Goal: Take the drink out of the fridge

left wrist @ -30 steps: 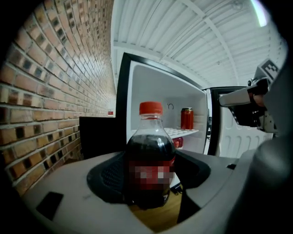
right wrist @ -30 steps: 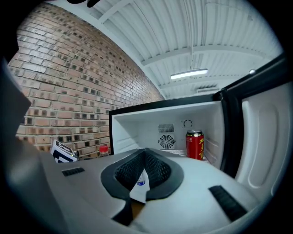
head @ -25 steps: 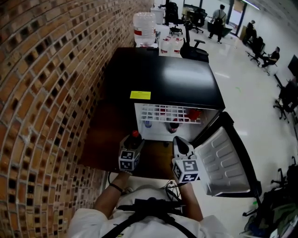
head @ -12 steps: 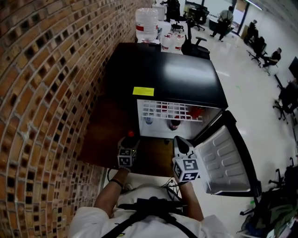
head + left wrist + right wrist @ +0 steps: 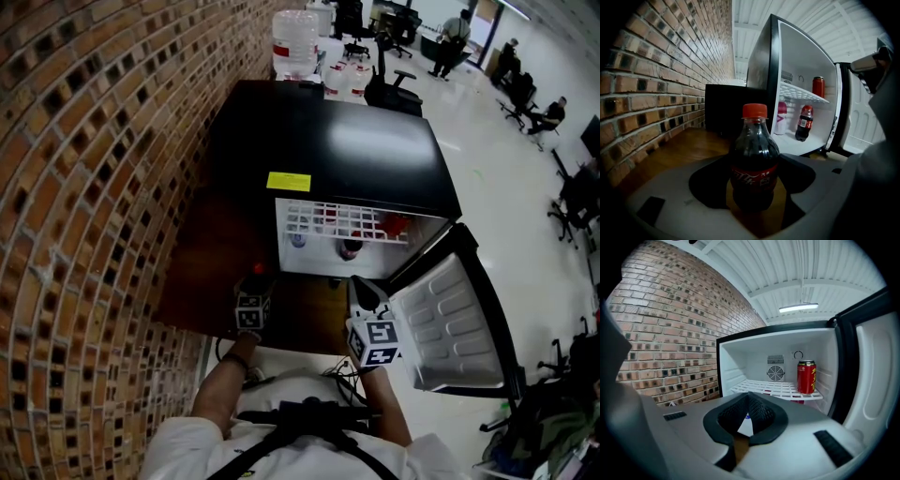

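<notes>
One cola bottle (image 5: pixel 754 140) is out and pinched upright in the left tongs (image 5: pixel 754 165), open fridge (image 5: pixel 806 61) ahead and right of them, right tongs (image 5: pixel 749 399) closed on nothing, but let go before it's flat on the wood floor (image 5: pixel 679 145) and it'll probably topple and roll
</notes>
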`<state>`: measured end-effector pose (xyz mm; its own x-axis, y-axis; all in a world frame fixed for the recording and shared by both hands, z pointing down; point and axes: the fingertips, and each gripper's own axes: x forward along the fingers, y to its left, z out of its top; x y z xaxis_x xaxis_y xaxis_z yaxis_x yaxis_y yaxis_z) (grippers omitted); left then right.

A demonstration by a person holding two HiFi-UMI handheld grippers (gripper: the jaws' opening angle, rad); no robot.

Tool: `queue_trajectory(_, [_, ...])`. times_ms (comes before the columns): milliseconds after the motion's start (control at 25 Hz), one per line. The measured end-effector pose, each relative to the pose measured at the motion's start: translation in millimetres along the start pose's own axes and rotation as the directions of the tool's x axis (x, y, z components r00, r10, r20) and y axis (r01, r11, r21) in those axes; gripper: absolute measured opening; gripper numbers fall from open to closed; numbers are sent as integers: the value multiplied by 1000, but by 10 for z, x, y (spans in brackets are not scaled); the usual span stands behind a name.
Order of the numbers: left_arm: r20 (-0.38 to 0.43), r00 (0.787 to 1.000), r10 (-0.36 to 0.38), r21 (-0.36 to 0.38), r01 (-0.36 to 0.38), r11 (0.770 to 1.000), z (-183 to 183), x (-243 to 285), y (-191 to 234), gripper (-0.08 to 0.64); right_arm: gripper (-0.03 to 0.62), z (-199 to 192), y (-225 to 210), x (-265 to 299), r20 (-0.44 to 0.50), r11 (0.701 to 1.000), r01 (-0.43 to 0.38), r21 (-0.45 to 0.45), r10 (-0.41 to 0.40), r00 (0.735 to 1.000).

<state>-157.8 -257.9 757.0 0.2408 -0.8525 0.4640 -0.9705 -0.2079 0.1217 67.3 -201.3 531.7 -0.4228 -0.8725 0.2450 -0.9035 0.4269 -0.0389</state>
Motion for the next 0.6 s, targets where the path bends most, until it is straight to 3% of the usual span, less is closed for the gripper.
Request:
queue_trajectory(280, [-60,998,25,8,-25,1000,-233,70,79,310,8,-35,-65,12,-18,1000,14,2,-14,1000])
queue_trajectory(600, [-68,997,21,-11,-22,1000,-281,171,99,310,8,-45,-77,26,-20,1000,15,0,-15,1000])
